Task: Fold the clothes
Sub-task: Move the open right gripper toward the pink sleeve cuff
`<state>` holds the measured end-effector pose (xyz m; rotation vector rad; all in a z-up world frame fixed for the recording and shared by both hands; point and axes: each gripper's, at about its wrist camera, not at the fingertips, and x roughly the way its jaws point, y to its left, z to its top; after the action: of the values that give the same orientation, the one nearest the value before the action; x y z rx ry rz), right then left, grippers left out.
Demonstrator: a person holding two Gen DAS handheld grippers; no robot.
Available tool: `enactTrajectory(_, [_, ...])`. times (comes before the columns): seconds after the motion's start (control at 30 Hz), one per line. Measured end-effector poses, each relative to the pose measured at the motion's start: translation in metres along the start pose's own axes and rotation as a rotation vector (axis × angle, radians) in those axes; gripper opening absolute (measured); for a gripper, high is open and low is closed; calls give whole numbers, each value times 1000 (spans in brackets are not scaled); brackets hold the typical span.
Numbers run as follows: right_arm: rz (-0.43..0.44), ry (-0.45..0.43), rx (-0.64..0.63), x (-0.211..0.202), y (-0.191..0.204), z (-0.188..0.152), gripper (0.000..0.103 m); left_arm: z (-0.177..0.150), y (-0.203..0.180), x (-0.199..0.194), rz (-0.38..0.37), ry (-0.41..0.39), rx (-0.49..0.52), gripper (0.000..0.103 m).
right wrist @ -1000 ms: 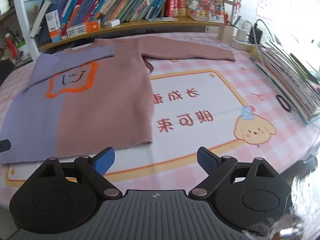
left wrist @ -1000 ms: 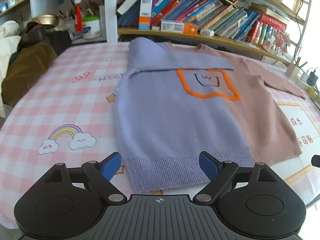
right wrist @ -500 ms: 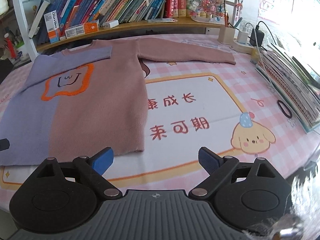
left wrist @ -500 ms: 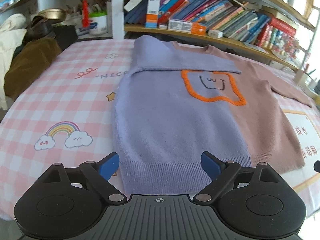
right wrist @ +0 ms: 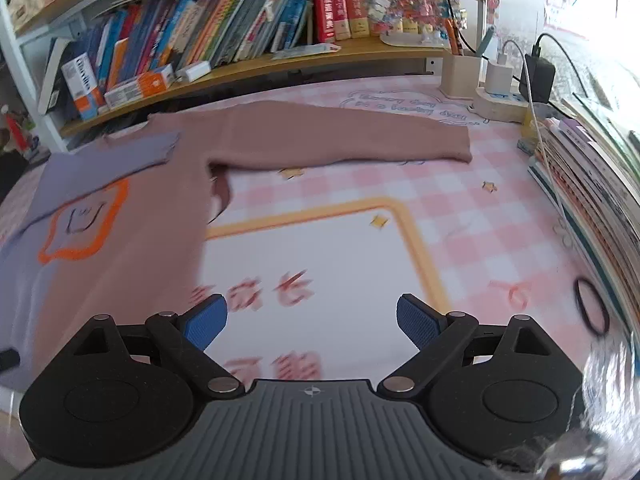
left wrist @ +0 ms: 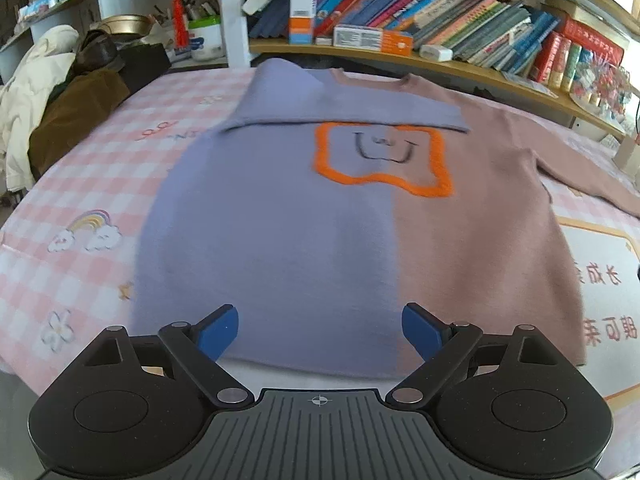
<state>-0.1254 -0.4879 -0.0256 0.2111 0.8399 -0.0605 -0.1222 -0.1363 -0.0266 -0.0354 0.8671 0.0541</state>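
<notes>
- One sweater (left wrist: 304,216), half lilac, half dusty pink, lies flat on my table (left wrist: 80,184), which wears a pink checked cloth.
- Its lilac sleeve (left wrist: 344,108) is folded across the chest; its pink sleeve (right wrist: 328,140) stretches straight out sideways.
- My left gripper (left wrist: 320,330) is wide open, holding nothing, over the sweater's hem.
- My right gripper (right wrist: 312,320) is wide open and empty too, over bare cloth beside the sweater.
- One black hair tie (right wrist: 591,306) lies to my right.
- Bookshelves (left wrist: 440,64) stand behind; a pile of clothes (left wrist: 60,112) sits at the left.
</notes>
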Motion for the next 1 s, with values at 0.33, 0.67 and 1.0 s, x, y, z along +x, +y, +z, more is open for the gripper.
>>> enactTrajectory(0.33, [3,-9,9,35,-80,33,92,-18,-43,-12,69,50,-34,91])
enactTrajectory(0.67, [66,-5,178,67,-129,82,91,-15,-64,-25,69,30,-9,91])
enactTrajectory(1.0, [31,-15,226,97,-145,109,70,-24,-61,-28,99,60,-12,91])
